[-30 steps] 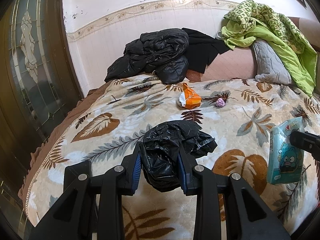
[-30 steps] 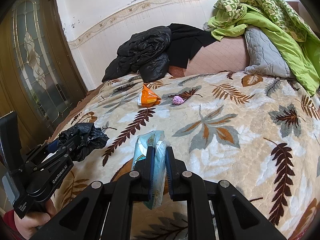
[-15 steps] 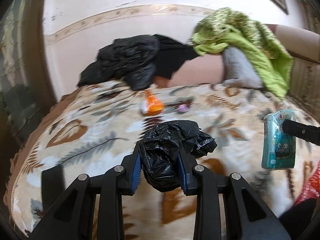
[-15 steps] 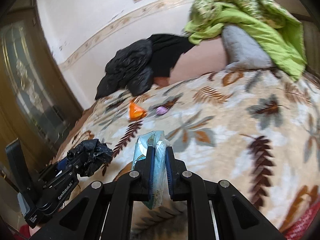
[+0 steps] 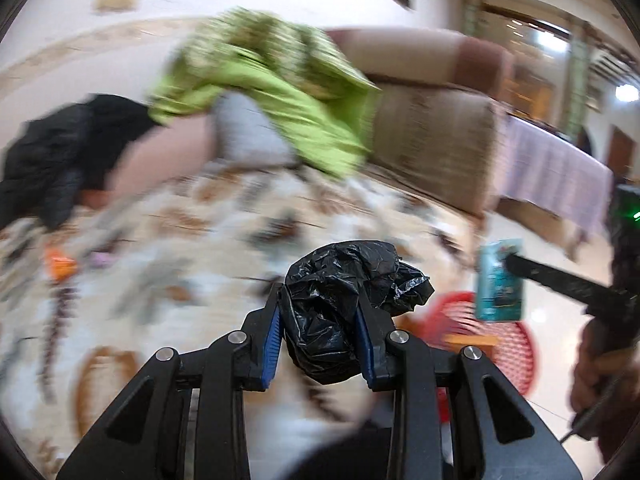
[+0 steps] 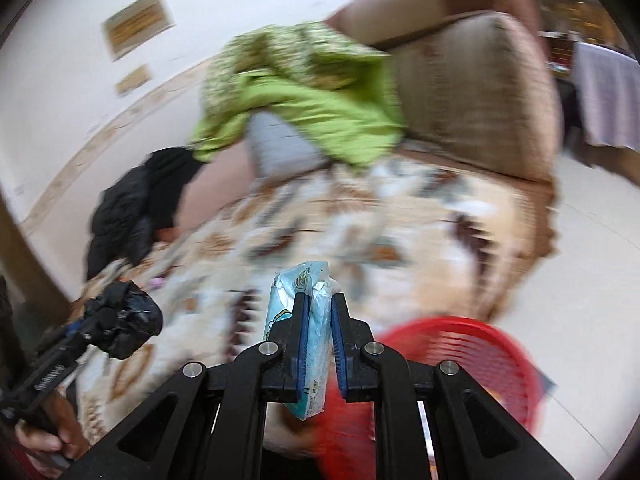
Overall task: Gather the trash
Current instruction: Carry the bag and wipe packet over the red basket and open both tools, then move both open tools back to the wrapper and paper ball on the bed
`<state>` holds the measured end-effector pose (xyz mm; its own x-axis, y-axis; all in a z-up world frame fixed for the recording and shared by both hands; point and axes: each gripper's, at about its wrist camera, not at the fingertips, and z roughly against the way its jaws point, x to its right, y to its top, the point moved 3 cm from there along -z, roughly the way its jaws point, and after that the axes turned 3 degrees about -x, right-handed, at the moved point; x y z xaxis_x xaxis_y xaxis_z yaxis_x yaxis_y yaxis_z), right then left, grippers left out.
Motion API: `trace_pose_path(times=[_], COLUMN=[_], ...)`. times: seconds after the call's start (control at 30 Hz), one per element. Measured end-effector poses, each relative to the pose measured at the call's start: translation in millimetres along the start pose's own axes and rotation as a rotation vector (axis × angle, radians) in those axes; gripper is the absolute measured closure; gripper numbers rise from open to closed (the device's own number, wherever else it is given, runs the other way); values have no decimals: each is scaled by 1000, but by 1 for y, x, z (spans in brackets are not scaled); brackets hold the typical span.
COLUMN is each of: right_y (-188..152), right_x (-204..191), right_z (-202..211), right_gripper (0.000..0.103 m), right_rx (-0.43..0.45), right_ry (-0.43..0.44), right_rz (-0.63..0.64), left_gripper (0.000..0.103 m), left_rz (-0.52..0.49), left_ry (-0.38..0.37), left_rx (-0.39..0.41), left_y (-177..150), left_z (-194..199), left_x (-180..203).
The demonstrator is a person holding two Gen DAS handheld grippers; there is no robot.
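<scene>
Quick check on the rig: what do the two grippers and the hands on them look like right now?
Both the left gripper and right gripper are matte black, with angular linkage arms, silver pivot bolts and blue-padded fingers. From the right wrist view, the left one carries white lettering, too blurred to read. A bare hand grips its handle; no sleeve is discernible.

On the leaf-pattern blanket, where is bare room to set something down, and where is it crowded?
The leaf-pattern blanket looks bare across its middle and toward the sofa arm. The back is crowded: black jacket, green quilt and grey pillow. An orange wrapper and a small pink item lie at the jacket end. Blur hides small things.
</scene>
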<state>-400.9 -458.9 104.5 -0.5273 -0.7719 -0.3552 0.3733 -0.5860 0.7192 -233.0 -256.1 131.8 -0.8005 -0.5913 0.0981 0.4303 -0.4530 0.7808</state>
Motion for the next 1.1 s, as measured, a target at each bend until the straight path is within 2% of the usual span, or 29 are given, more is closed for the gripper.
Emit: trace_pose_path(times=[0.13, 0.27, 0.3, 0.33, 0.4, 0.43, 0.5, 0.6, 0.73, 0.87, 0.93, 1.1], right_y=[-11, -17, -19, -21, -24, -24, -21, -17, -11, -3, -1, -1], right_x=[51, 79, 83, 87, 92, 94, 94, 91, 72, 38, 18, -28], right_z=[10, 14, 14, 12, 11, 10, 11, 9, 0, -14, -20, -34], right_gripper=[91, 88, 88, 87, 67, 60, 60, 60, 60, 58, 53, 52], right_rx=[-17, -24, -27, -36, -49, -46, -37, -25, -24, -36, -39, -61], right_ry=[-88, -117, -121, -133, -147, -151, -155, -140, -83, -29, -1, 62], right_rz=[-77, -129, -136, -140, -154, -161, -157, -155, -150, -102, -73, -8], left_gripper=[72, 72, 66, 54, 45, 45, 44, 44, 36, 36, 35, 35], left_rz=[-53, -94, -96, -98, -95, -96, -101, -94, -85, -69, -51, -5], left_ry=[-133, -193, -214, -231, -246, -254, -241, -186, -5, 162, 208, 305], left_rx=[-94, -167, -185, -205, -220, -225, -221, -200, -144, -97, -83, -68], left_y=[1, -4, -5, -7, -7, -8, -10, -10, -5, -4, -4, -7], left_z=[-40, -68, -74, -79, -86, -87, -85, -78, -64, -47, -39, -22], left_x=[61, 105, 112, 118, 122, 124, 121, 111, 79, 38, 17, -26])
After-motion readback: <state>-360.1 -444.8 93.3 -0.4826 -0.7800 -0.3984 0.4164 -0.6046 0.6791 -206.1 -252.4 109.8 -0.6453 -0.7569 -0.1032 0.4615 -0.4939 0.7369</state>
